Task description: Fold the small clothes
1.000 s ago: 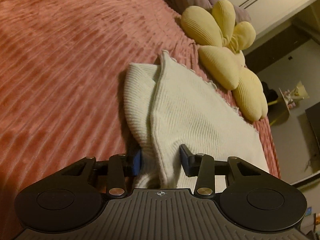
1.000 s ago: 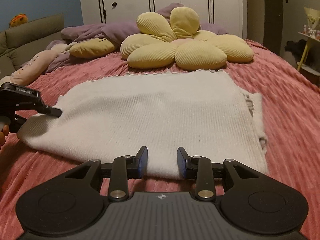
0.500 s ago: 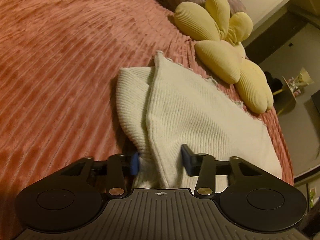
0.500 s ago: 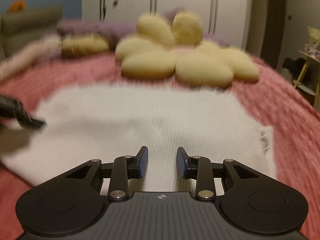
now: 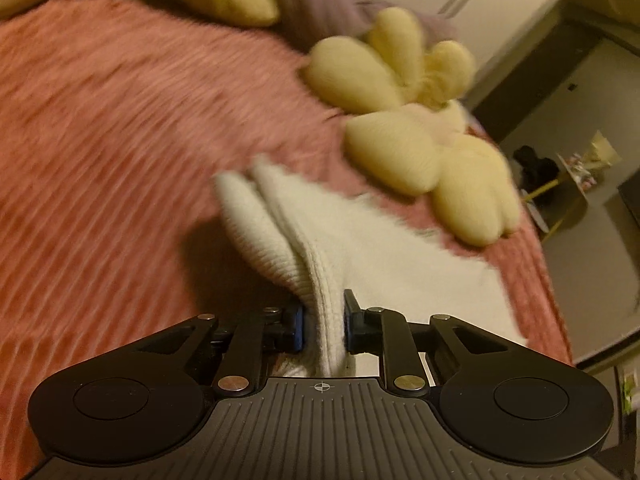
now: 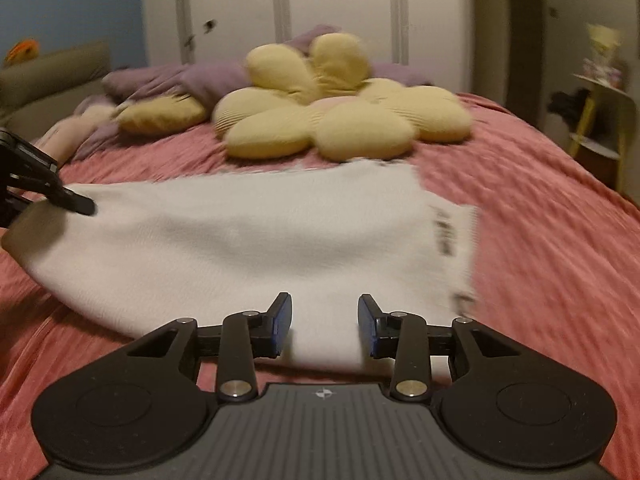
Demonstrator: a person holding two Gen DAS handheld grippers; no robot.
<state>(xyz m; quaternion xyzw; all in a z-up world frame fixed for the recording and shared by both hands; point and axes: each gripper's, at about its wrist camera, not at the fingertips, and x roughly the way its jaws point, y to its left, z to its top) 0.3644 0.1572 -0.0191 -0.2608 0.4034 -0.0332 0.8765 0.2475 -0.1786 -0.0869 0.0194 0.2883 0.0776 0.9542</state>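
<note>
We see a white knit top [image 6: 248,236] lying on the pink bed [image 5: 100,152], near a yellow flower pillow [image 6: 344,120]. Our left gripper [image 5: 323,330] is closing, its fingers pinching one corner. Only the right view shows white wardrobe doors [image 6: 332,4]. Our right gripper [image 6: 325,322] is opening over the near edge, holding nothing.

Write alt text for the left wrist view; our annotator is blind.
The left hand-held gripper is closing on a bunched edge of a white knit garment, which lies on a pink ribbed bedspread. A yellow flower-shaped cushion lies beyond, blurred.
</note>
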